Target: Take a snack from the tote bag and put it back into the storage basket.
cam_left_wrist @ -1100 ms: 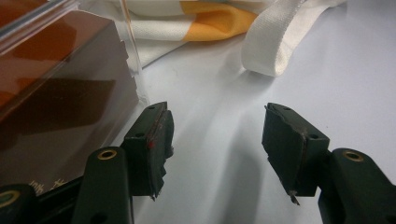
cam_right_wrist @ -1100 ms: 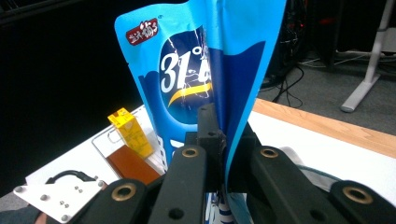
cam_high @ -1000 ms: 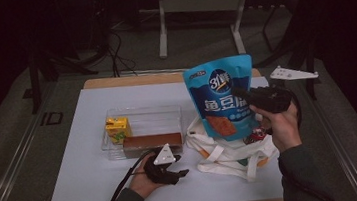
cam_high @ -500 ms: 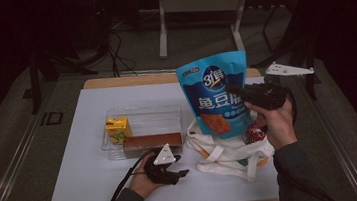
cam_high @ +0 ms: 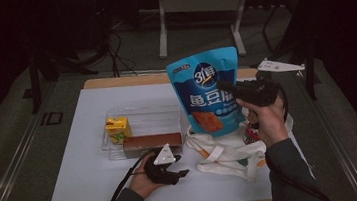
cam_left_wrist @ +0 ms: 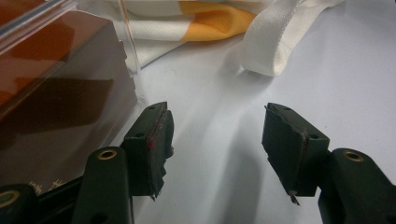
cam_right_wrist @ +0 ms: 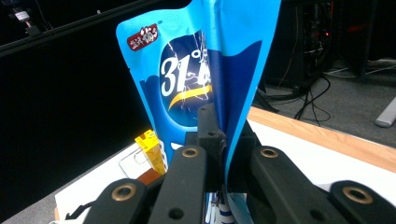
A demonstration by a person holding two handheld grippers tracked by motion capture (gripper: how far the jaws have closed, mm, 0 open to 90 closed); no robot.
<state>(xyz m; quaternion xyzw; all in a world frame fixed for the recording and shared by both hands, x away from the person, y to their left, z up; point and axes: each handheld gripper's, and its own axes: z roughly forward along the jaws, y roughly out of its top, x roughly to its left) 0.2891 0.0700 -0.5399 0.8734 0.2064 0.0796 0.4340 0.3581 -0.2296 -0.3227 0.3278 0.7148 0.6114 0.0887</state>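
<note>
A blue snack bag (cam_high: 208, 92) hangs upright above the table, and my right gripper (cam_high: 226, 87) is shut on its right edge. In the right gripper view the jaws pinch a fold of the blue bag (cam_right_wrist: 205, 70) at the right gripper (cam_right_wrist: 224, 135). Below it lies a white and orange tote bag (cam_high: 227, 150). My left gripper (cam_high: 181, 172) rests on the white mat, open and holding nothing. In the left gripper view, the left gripper (cam_left_wrist: 217, 140) sits beside a clear container wall and a brown box (cam_left_wrist: 60, 107).
A clear plastic container (cam_high: 140, 115) holds a yellow juice box (cam_high: 117, 128) and the brown box (cam_high: 152, 142). A red round item (cam_high: 251, 133) lies by the tote. The tote strap (cam_left_wrist: 271, 42) lies ahead of the left jaws. A metal stand (cam_high: 196, 3) is behind the table.
My right gripper has carried the blue bag a little to the left and slightly up. The left gripper has stayed where it was.
</note>
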